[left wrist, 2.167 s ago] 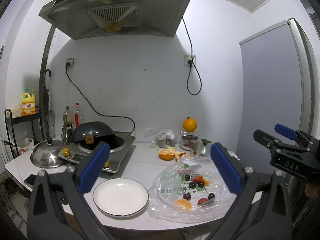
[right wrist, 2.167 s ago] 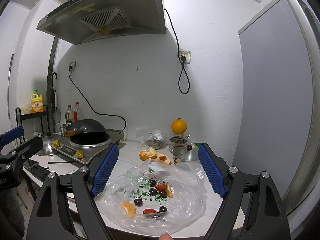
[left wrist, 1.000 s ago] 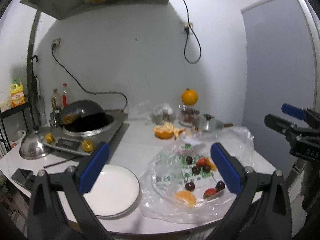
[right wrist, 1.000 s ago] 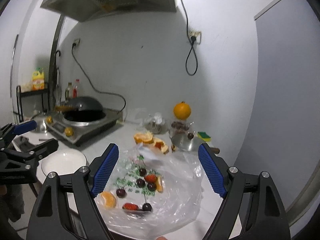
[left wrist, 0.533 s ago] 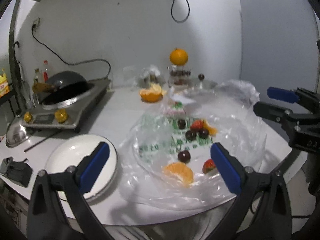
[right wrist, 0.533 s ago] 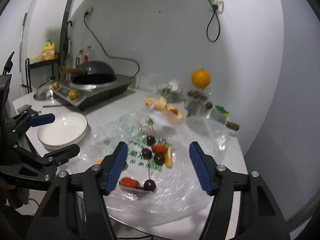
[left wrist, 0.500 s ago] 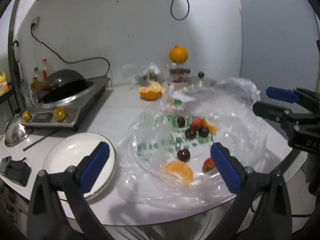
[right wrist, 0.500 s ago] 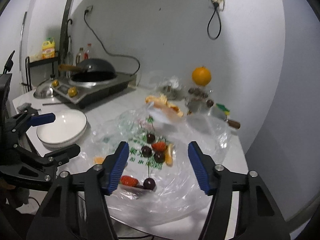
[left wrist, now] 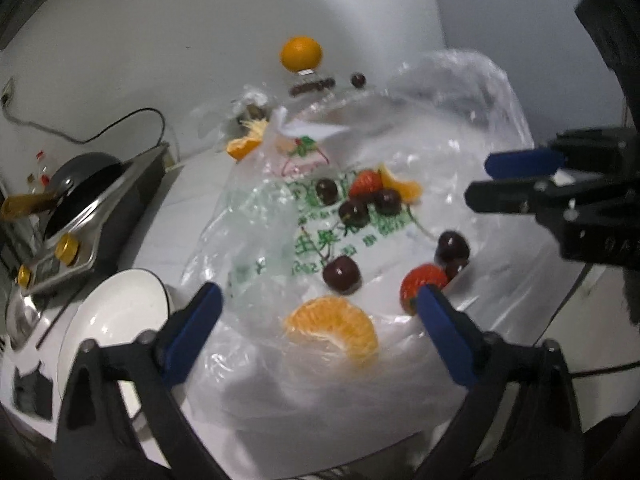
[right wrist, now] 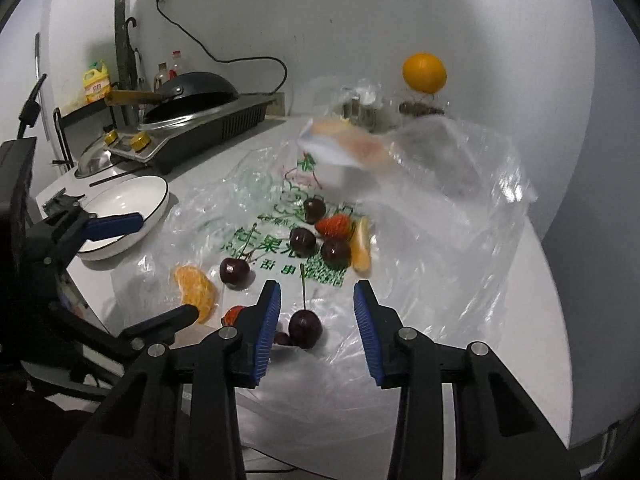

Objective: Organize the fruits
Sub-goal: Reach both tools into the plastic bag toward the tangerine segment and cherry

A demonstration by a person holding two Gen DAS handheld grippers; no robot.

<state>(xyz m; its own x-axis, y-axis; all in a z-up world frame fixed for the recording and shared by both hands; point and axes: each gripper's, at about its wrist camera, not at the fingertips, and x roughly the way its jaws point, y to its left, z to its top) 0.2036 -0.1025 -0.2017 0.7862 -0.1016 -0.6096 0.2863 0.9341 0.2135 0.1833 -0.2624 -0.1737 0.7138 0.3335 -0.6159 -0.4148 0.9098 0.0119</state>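
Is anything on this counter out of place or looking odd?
Yes. Cherries, strawberries and orange segments lie loose on a crumpled plastic bag, while the white plate beside it holds no fruit.

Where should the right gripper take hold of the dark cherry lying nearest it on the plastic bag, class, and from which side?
Grip the cherry across its round body, coming down from above with the right gripper. Its stem stands nearly upright and thin, so it would slip; the body sits free of the strawberry.
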